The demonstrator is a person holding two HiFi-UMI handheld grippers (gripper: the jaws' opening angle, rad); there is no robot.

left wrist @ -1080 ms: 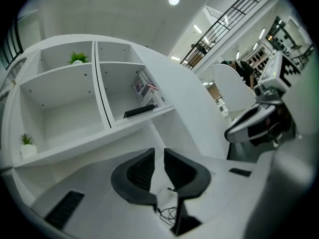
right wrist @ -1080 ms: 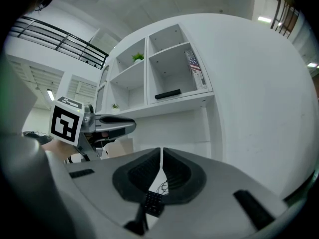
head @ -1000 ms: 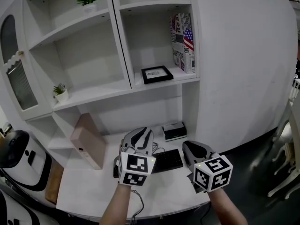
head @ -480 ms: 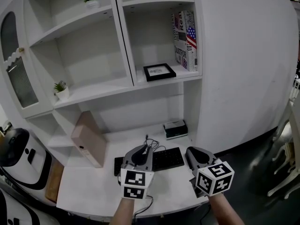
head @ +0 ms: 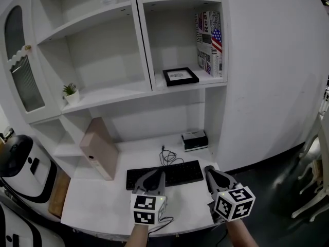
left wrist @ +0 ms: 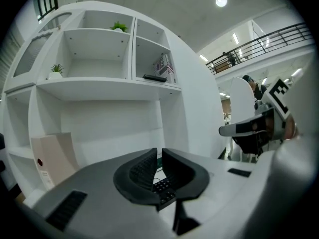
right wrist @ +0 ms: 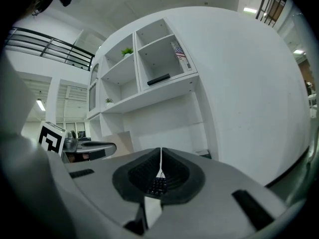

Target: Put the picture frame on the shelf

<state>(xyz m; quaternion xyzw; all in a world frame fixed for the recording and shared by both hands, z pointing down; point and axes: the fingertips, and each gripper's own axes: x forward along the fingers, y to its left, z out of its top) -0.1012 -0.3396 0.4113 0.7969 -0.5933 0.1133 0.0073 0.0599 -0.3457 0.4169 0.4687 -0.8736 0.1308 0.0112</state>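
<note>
The picture frame [head: 180,76] is lying flat in the right-hand compartment of the shelf [head: 205,84], just left of the standing books [head: 211,42], so the task is looking done. Both grippers are hovering low over the near edge of the surface [head: 103,205], well apart from the frame. The left gripper [head: 154,177] is showing jaws all but pressed together on nothing, and the right gripper [head: 212,172] is showing jaws fully together and empty. The frame is looking light and stiff, its front probably fragile, so any re-grip is best pinching one black edge. The left compartment is holding a small potted plant [head: 71,92].
</note>
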